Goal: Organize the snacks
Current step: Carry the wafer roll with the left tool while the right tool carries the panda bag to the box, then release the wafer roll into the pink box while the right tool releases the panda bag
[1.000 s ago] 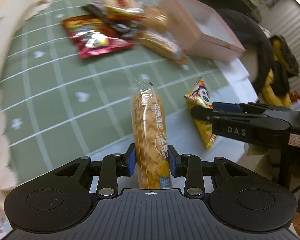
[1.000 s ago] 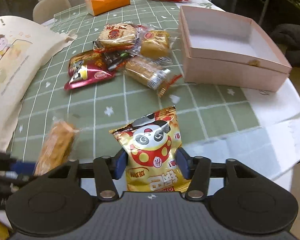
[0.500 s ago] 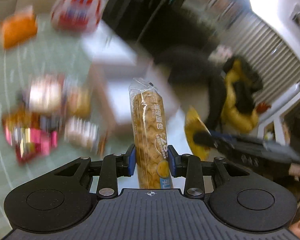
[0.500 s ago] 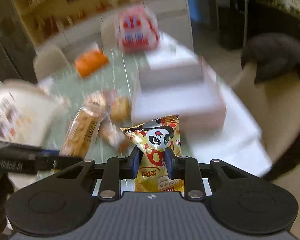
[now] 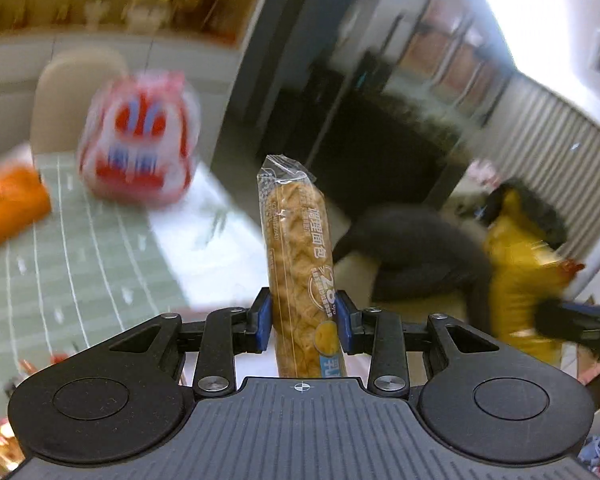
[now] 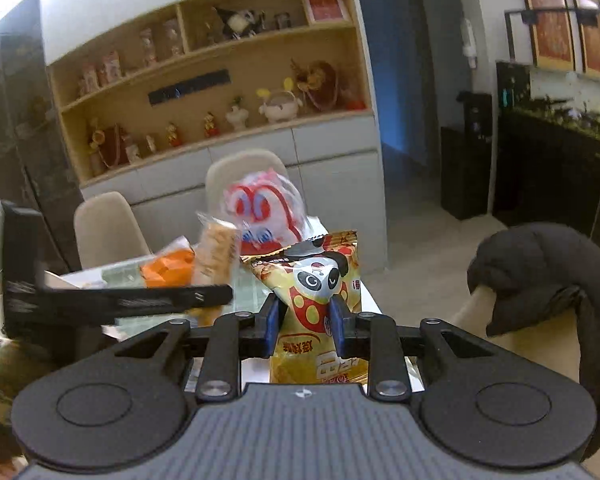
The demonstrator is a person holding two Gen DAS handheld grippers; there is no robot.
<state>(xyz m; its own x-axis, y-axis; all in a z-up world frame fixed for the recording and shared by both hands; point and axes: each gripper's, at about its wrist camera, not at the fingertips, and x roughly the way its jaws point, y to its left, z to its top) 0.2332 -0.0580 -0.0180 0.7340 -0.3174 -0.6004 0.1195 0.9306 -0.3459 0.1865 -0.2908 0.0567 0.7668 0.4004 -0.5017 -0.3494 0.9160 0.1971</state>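
While lifted clear of the table [image 5: 100, 264], long bread stick packet [image 5: 300, 264] upright, pinched near its lower end by left gripper [image 5: 303, 320], jaws about half shut on it. Light, crinkly film; soft, crushable bread, best gripped low and gently. Beside it, panda snack pouch [image 6: 320, 280], puffy, slippery, squeezed at mid-height by right gripper [image 6: 305, 326], jaws nearly closed. Behind, blurred red-and-white bag [image 5: 140, 144] on green checked cloth.

Bread packet [image 5: 298, 264] between left claw [image 5: 303, 318] fingers — table [image 5: 80, 264] to its left.
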